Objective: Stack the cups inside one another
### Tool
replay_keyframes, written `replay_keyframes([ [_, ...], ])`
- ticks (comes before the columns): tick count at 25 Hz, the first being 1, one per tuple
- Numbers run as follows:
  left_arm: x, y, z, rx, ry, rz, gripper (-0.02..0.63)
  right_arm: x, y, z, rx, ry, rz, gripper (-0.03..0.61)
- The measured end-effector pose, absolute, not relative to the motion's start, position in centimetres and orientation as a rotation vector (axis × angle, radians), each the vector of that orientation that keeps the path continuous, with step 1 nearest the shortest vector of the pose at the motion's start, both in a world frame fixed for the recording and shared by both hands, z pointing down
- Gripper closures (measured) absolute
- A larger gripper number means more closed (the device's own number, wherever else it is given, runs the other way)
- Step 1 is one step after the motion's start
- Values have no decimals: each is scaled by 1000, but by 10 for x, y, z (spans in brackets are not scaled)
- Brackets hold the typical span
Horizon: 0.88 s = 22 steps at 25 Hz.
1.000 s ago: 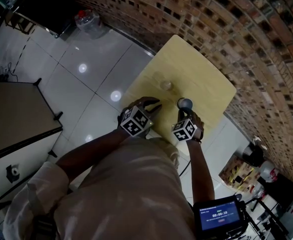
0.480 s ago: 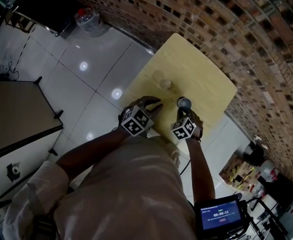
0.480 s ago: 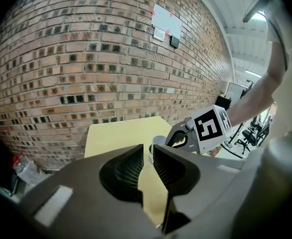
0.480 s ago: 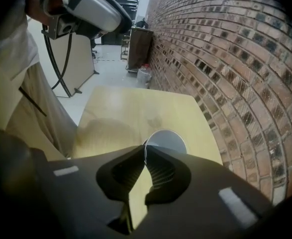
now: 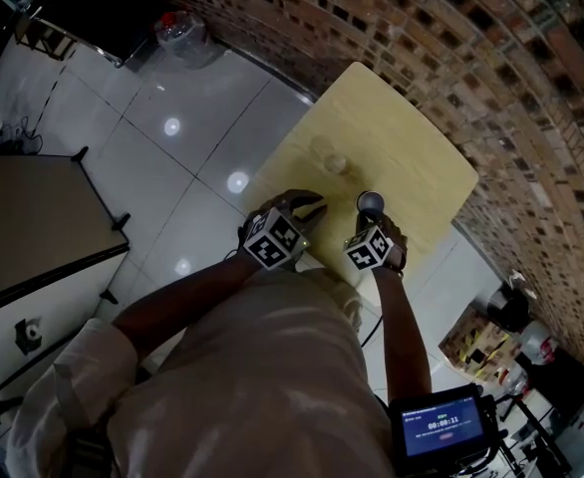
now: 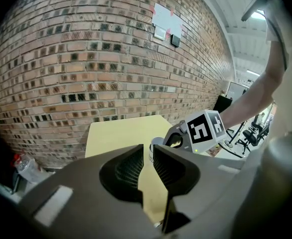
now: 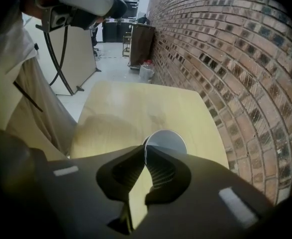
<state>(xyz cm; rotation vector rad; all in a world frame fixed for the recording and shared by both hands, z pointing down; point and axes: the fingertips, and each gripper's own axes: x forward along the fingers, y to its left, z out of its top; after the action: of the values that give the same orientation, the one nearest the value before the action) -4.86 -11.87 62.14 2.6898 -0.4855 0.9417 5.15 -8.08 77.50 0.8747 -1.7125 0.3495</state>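
Observation:
A grey cup [image 5: 370,203] stands upright at the near part of the yellow table [image 5: 412,147]. My right gripper [image 5: 370,217] is shut on it. In the right gripper view the jaws [image 7: 145,152] pinch the near rim of the grey cup [image 7: 167,140], one pad inside and one outside. A small clear cup [image 5: 334,164] stands farther out on the table, apart from both grippers. My left gripper [image 5: 315,207] hovers to the left of the grey cup. Its jaws [image 6: 147,156] stand slightly open with nothing between them, and the grey cup [image 6: 153,145] shows beyond their gap.
A brick wall [image 5: 491,58] runs along the table's far and right sides. White floor tiles [image 5: 172,137] lie to the left, with a plastic bottle [image 5: 172,28] by the wall and a dark cabinet [image 5: 33,227] nearer. The table's near edge is right under my grippers.
My right gripper has sunk a little with the grey cup in it. The left gripper and the clear cup have stayed put.

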Motion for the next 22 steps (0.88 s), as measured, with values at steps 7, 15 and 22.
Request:
replay_keyframes([
  [7,-51,-115,621,2684,-494,936,534,55,-83,782,860,-1699,364,565],
  [15,-53,-117,622,2681,-500,933,534,59,-82,792,858,-1688,387,563],
  [22,-55,-116,621,2681,-502,930,534,59,-80,791,872,-1693,374,525],
])
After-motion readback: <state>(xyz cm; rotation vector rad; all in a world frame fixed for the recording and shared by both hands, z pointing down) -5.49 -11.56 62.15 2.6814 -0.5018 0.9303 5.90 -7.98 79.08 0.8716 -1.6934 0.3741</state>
